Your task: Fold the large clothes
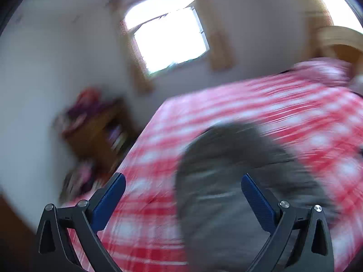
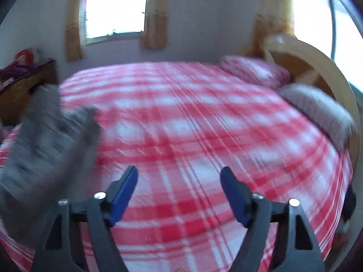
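Both claws are gaping wide, gripping nothing. Left claw (image 1: 183,180) is hanging above a grey garment (image 1: 229,181) that is lying on the red-checked bed (image 1: 283,104). Right claw (image 2: 179,173) is hovering over bare bedspread, the garment sitting well to its left. Motion blur is smearing both views.

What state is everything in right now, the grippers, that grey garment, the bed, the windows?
Left hand-held gripper: open, holding nothing, above the bed.
Right hand-held gripper: open, holding nothing.
Grey garment: lying loose on the bedspread, blurred; folded or not, cannot tell.
Checked bedspread: spread flat over the bed.
Pillows: lying at the headboard end.
Window: curtains drawn aside, bright daylight.
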{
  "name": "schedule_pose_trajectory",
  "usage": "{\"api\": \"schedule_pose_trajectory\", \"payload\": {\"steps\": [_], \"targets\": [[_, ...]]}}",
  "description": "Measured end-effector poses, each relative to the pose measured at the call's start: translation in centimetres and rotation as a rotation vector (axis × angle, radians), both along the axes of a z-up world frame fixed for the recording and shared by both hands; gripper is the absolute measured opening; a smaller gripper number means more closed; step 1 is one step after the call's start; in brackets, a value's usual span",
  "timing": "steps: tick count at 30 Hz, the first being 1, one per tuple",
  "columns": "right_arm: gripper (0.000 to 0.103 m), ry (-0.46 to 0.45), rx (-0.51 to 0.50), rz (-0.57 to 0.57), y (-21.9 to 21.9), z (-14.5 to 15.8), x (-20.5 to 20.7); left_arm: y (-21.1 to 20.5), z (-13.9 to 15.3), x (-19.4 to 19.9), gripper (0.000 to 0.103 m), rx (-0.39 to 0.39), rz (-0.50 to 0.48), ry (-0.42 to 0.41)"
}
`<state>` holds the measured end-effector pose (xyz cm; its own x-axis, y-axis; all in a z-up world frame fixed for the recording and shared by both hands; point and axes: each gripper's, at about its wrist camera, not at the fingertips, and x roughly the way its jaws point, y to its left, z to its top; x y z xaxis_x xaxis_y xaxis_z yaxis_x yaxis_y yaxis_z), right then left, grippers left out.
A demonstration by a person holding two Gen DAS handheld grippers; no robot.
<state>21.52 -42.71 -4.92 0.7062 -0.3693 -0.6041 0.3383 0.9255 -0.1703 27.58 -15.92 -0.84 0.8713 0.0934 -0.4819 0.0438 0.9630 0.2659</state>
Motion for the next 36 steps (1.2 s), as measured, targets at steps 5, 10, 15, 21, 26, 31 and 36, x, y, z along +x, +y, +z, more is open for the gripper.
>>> {"api": "schedule_pose_trajectory", "payload": {"steps": [5, 10, 15, 21, 26, 31, 36], "targets": [[0.072, 0.012, -0.052, 0.189, 10.0, 5.0, 6.5, 6.8, -4.7, 9.0, 0.102, -0.073, 0.284, 0.166], [0.067, 0.066, -0.051, 0.255, 17.7, 3.1, 13.5, 9.5, -7.2, 12.1, 0.102, -0.190, 0.378, 0.228], [0.060, 0.081, -0.004, 0.324, 19.7, -0.8, 17.2, 7.9, -7.5, 13.5, 0.102, -0.268, 0.303, 0.225], [0.059, 0.131, 0.065, 0.195, 13.1, -6.3, 16.2, -0.1, -7.4, 13.9, 0.102, -0.140, 0.138, 0.157], [0.059, 0.108, 0.179, 0.133, 8.1, -9.7, 14.2, -6.8, -10.3, 14.0, 0.102, 0.051, 0.090, 0.167], [0.059, 0.087, 0.242, 0.118, 6.0, -10.9, 13.9, -8.1, -12.3, 14.1, 0.102, 0.082, 0.114, 0.151], [0.059, 0.088, 0.228, 0.137, 6.5, -11.8, 14.0, -6.9, -13.6, 14.4, 0.102, 0.026, 0.120, 0.162]]}}
